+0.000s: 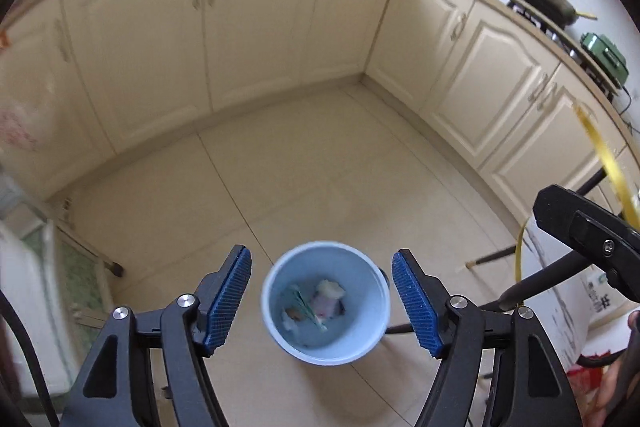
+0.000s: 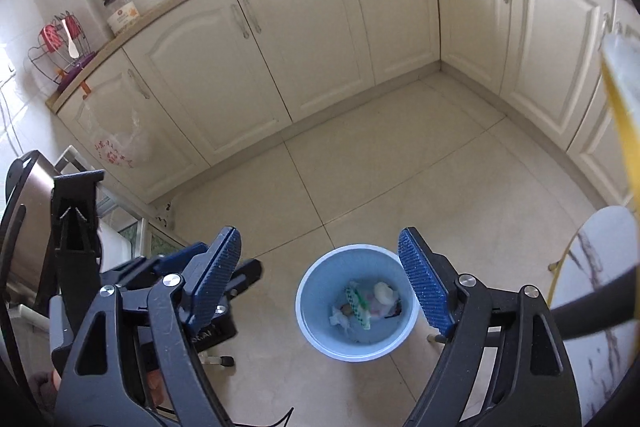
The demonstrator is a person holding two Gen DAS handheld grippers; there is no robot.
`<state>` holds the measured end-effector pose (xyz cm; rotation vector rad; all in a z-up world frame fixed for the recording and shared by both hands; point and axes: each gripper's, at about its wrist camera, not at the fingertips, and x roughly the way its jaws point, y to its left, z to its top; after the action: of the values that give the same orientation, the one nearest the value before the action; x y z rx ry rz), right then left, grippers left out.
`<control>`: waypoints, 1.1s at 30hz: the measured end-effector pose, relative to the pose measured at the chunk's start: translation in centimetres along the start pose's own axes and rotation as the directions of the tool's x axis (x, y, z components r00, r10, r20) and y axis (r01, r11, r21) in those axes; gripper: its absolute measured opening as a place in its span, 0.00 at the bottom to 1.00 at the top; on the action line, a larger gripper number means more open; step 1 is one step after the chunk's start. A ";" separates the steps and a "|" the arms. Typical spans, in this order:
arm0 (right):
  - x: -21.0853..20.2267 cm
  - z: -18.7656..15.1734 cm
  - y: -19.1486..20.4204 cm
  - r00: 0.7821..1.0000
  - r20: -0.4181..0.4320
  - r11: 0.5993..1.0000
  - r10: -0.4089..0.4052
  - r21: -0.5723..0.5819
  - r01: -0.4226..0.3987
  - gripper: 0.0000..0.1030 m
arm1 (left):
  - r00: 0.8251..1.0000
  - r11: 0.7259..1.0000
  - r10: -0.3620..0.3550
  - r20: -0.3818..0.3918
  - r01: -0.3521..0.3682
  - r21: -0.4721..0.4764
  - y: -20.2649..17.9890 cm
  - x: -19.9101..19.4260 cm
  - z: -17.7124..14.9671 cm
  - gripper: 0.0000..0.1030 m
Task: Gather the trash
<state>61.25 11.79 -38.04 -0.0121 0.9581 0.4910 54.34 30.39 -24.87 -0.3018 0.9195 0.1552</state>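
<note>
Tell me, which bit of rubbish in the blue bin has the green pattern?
The flat wrapper in the middle of the blue bin, lying between the crumpled white tissue and the pale lump.

Bin (image 1: 326, 341) on floor (image 1: 320, 167) w/ trash (image 1: 316, 303) inside, cabinets (image 1: 256, 27) behind.

Both views are taken from above, tilted steeply down at the tiled floor (image 1: 320, 167) from close over a blue bin (image 1: 326, 297). The bin (image 2: 358, 301), the floor and the cream cabinets (image 2: 320, 27) behind are shared, the right view set slightly rightward.
</note>
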 end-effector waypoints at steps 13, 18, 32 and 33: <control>-24.6 -2.4 3.0 0.933 0.340 0.990 -0.119 -0.034 0.138 0.96 | 0.932 0.995 -0.015 0.363 -0.022 0.096 -8.3 -19.8 1.1 0.91; -34.5 -5.7 2.7 0.872 0.445 0.976 -0.203 0.018 0.218 1.00 | 0.882 0.991 -0.035 0.469 -0.031 0.133 -12.4 -25.8 -2.3 0.99; -53.6 -14.5 3.0 0.734 0.597 0.941 -0.324 0.124 0.315 1.00 | 0.753 0.972 -0.144 0.642 -0.015 0.235 -16.5 -40.0 -19.3 0.99; -54.4 -14.9 2.9 0.725 0.604 0.938 -0.331 0.126 0.322 1.00 | 0.744 0.970 -0.152 0.650 -0.013 0.241 -15.6 -41.5 -22.5 0.99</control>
<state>22.64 -10.53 -3.34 -0.0080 0.2893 0.1312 16.47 8.27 -1.48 -0.0447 0.1979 0.0731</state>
